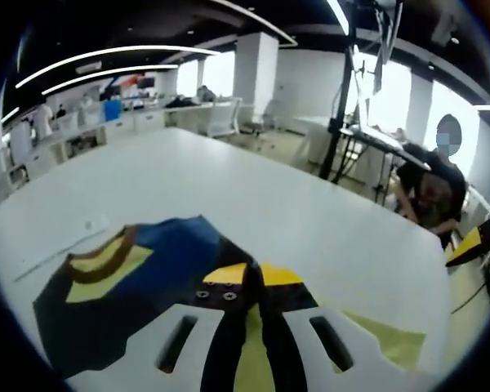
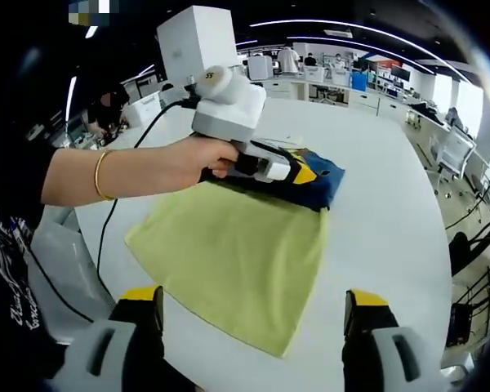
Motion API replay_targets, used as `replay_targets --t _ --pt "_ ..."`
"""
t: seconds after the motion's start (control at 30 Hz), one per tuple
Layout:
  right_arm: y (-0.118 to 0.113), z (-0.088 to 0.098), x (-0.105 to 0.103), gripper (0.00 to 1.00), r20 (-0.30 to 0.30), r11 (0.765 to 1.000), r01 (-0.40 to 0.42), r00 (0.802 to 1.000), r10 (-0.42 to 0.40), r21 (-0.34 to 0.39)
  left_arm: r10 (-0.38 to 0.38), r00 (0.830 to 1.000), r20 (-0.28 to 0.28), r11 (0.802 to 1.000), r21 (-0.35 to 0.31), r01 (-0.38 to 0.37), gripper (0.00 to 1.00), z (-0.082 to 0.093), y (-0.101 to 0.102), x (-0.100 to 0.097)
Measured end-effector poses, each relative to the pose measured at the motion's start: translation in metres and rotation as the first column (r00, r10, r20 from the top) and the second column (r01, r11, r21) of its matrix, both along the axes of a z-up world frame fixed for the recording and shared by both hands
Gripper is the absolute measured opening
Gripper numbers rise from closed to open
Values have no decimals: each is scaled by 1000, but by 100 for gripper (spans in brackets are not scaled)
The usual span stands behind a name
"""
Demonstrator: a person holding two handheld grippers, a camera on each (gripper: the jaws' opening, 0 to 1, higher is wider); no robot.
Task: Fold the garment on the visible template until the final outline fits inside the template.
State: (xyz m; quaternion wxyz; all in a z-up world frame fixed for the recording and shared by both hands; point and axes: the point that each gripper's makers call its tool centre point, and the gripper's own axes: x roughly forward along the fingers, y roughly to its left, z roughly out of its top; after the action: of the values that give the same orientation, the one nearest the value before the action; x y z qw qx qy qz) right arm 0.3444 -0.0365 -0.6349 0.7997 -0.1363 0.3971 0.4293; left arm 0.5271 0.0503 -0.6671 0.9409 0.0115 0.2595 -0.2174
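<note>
Two tongs work over a white desk (image 2: 392, 212). In the right gripper view, the right tongs (image 2: 253, 314) stand spread wide with nothing between their yellow-and-black tips, hovering at the near edge of a yellow-green template cloth (image 2: 237, 261) lying flat on the desk. At the cloth's far edge lies the garment (image 2: 322, 175), dark blue with yellow patches, bunched into a small heap. A hand (image 2: 188, 159) holds the left tongs (image 2: 298, 173) down onto that heap. In the left gripper view, the left tongs (image 1: 243, 282) are clenched on a fold of the dark fabric, with the yellow collar (image 1: 106, 260) spread to the left.
</note>
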Motion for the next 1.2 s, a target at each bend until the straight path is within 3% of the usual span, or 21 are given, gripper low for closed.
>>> replay_targets --t 0.47,0.6,0.73,1.0,1.2 --pt "-2 -7 2 92 -13 1000 12 1000 -12 -3 -40 998 -52 999 -38 38 0 -26 -19 -6" --pt "-3 -8 3 92 -15 1000 18 1000 -18 2 -72 995 -70 994 -89 66 0 -30 -31 -8" --pt "-4 -9 3 92 -16 1000 23 1000 -23 1 -86 994 -72 994 -68 81 5 -33 -34 -11" --pt "-5 -10 3 92 -18 1000 23 1000 -23 2 -75 997 -5 996 -41 75 16 -12 -23 -9" --pt "-5 -7 5 92 -11 1000 24 1000 -24 13 -46 998 34 998 -39 47 33 10 -6 -10"
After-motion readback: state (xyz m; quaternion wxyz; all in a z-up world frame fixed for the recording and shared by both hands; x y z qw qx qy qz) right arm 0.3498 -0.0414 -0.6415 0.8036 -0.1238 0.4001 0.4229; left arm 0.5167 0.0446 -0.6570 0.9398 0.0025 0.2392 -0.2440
